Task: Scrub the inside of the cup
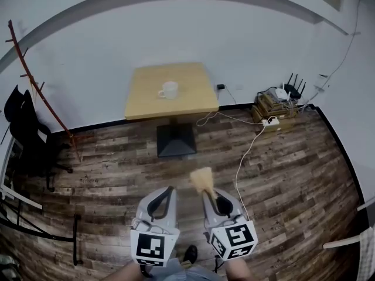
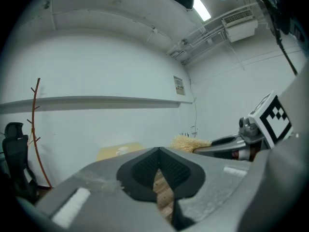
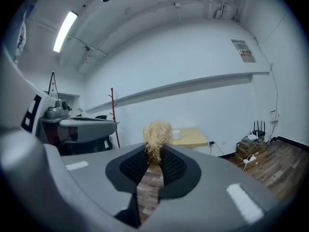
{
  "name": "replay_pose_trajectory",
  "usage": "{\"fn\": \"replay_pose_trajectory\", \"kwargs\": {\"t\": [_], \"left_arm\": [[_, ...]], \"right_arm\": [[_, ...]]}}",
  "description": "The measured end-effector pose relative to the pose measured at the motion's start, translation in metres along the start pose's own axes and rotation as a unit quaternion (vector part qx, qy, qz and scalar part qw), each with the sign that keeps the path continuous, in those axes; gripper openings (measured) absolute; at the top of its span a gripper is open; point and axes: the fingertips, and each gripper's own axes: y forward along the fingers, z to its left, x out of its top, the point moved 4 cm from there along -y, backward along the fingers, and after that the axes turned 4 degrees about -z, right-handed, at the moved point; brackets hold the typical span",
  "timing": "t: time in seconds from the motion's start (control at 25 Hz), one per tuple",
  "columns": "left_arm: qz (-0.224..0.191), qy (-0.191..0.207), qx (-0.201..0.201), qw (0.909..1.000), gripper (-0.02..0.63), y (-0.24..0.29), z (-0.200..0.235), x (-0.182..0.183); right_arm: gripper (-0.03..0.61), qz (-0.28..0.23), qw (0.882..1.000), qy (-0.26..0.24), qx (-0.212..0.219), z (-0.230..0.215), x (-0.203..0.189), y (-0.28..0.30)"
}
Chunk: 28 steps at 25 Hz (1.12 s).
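We stand well back from the far wooden table (image 1: 143, 101), where the white cup (image 1: 169, 89) sits untouched. Our right gripper (image 1: 210, 195) pinches a straw-coloured fibre scrubber (image 1: 203, 180). Our left gripper (image 1: 169, 191) is closed on nothing. All the scrubbing remains.

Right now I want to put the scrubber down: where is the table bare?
Only the cup sits on the table, about mid-top; the strips between it and the left, right and near edges are bare. Crowded: the floor right of it, with cables and boxes.
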Motion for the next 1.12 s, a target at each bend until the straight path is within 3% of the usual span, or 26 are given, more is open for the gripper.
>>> {"fn": "replay_pose_trajectory", "kwargs": {"t": [0.16,0.28,0.4,0.6,1.12], "left_arm": [[0.005,0.002,0.000,1.0000,0.021,0.018,0.007,-0.003],[0.012,-0.034,0.012,0.9993,0.021,0.034,0.017,-0.010],[0.014,-0.035,0.012,0.9992,0.021,0.057,0.034,-0.019],[0.017,-0.073,0.016,0.9970,0.021,0.109,0.074,-0.031],[-0.049,-0.048,0.010,0.9976,0.021,0.212,0.196,0.002]], "right_arm": [[0.057,0.001,1.000,0.003,-0.001,-0.014,0.000,0.014],[0.057,0.011,1.000,0.001,-0.007,-0.029,-0.004,0.030],[0.057,0.032,0.999,0.003,-0.014,-0.040,-0.011,0.052],[0.057,0.050,0.999,0.001,-0.009,-0.050,-0.012,0.115],[0.057,0.008,0.999,-0.040,-0.013,-0.066,0.059,0.267]]}}
